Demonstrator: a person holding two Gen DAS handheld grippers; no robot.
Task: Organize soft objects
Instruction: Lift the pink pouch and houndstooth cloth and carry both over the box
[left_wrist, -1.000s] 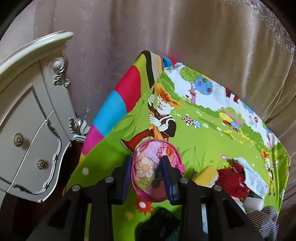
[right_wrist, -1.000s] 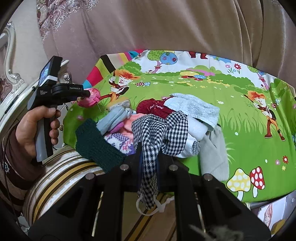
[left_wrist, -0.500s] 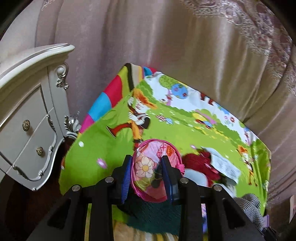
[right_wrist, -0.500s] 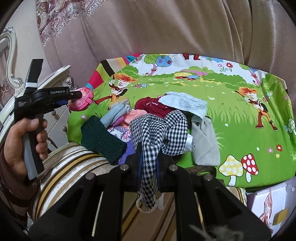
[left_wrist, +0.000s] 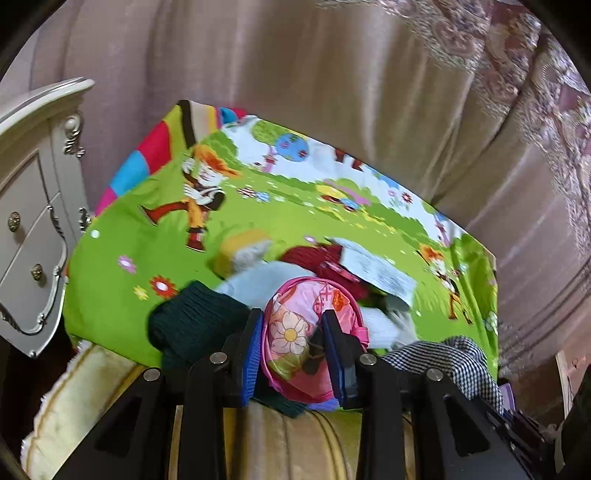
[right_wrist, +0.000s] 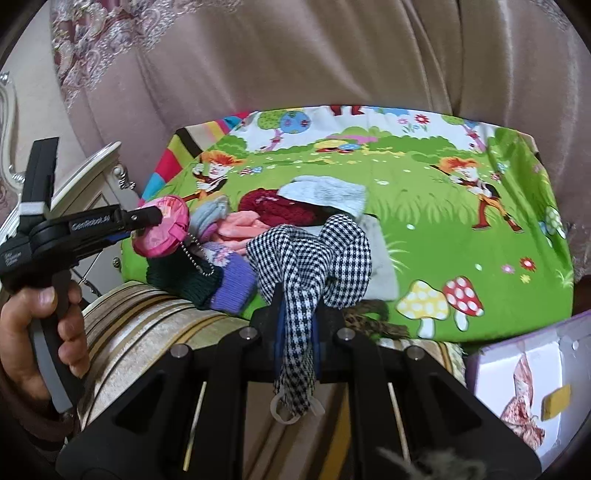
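Along the near edge of the cartoon-printed green cloth (right_wrist: 424, 229) we see a heap of soft things crowding the left half, while the right half, out to the mushroom print, lies bare. A curtain (right_wrist: 295, 55) closes off the far side, a white ornate cabinet (left_wrist: 33, 221) stands at the left, and a striped cushion (right_wrist: 147, 325) runs below the cloth's front edge.

Our left gripper (left_wrist: 293, 338) is clamped on a round pink pouch (left_wrist: 306, 332) printed with a daisy; from the right wrist view its bead chain (right_wrist: 199, 258) dangles over the dark green knit piece (right_wrist: 181, 280). Our right gripper (right_wrist: 297, 332) is pinched tight on a black-and-white houndstooth cloth (right_wrist: 314, 251), which rises from the jaws and drapes over the heap's front.

In the heap we make out a maroon knit (right_wrist: 273, 210), a pale grey sock (right_wrist: 325, 192), a pink fleecy piece (right_wrist: 236, 229) and a purple knit (right_wrist: 232, 284). The left wrist view is smeared, so the heap's items blur together there. A white box (right_wrist: 524, 376) is cut off at the lower right, and what lies beneath the pile stays hidden.
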